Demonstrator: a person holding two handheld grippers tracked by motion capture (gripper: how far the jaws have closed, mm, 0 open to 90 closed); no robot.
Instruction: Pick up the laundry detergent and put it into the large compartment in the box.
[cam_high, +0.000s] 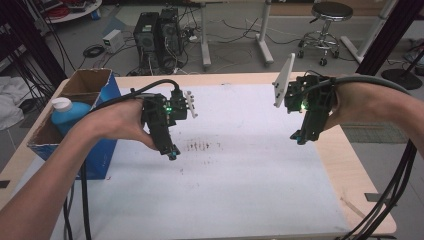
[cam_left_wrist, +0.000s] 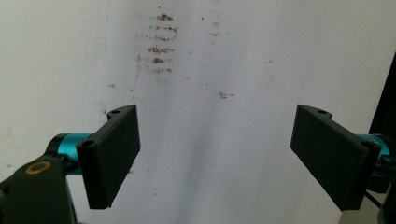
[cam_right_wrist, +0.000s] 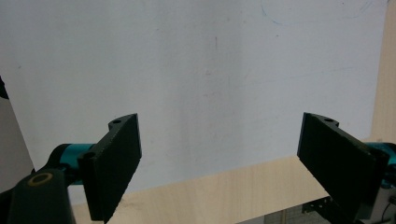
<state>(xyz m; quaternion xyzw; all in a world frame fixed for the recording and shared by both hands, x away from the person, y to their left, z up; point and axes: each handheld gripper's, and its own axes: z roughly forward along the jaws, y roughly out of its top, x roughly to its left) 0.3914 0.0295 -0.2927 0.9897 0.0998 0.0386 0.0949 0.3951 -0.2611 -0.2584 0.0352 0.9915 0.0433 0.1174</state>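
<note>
From my remote seat, two forearms enter at the bottom edge of the high view, cut off by the frame. The left gripper (cam_high: 172, 154) hangs over the white sheet (cam_high: 240, 190) that covers the bench (cam_high: 350, 165), held in the left hand (cam_high: 117, 122). Its jaws stand wide apart with nothing between them, as the left gripper view (cam_left_wrist: 217, 154) makes plain. Just beyond its tips lies a patch of brown smudges (cam_high: 200, 146), the thing nearest to it. From above I read them as a faint blur. The left gripper view shows them as short stacked streaks (cam_left_wrist: 159, 44) with a few stray specks to one side.

The right gripper (cam_high: 298, 137) hangs near the sheet's right edge, held in the right hand (cam_high: 360, 105). In the right gripper view (cam_right_wrist: 219, 161) its jaws are spread wide and bare, above the line where the sheet meets bare wood (cam_right_wrist: 224, 196). A faint blue pen arc (cam_right_wrist: 299, 16) marks the sheet in that view, too slight to find from above.

At the bench's left end stands a cardboard box (cam_high: 95, 95) with blue sides, a blue bottle with a white cap (cam_high: 67, 112) inside it, the lower part hidden by the box wall. Farther off, on the floor, are two black computer towers (cam_high: 157, 37) and a round stool (cam_high: 327, 22), partly cut off at the top.
</note>
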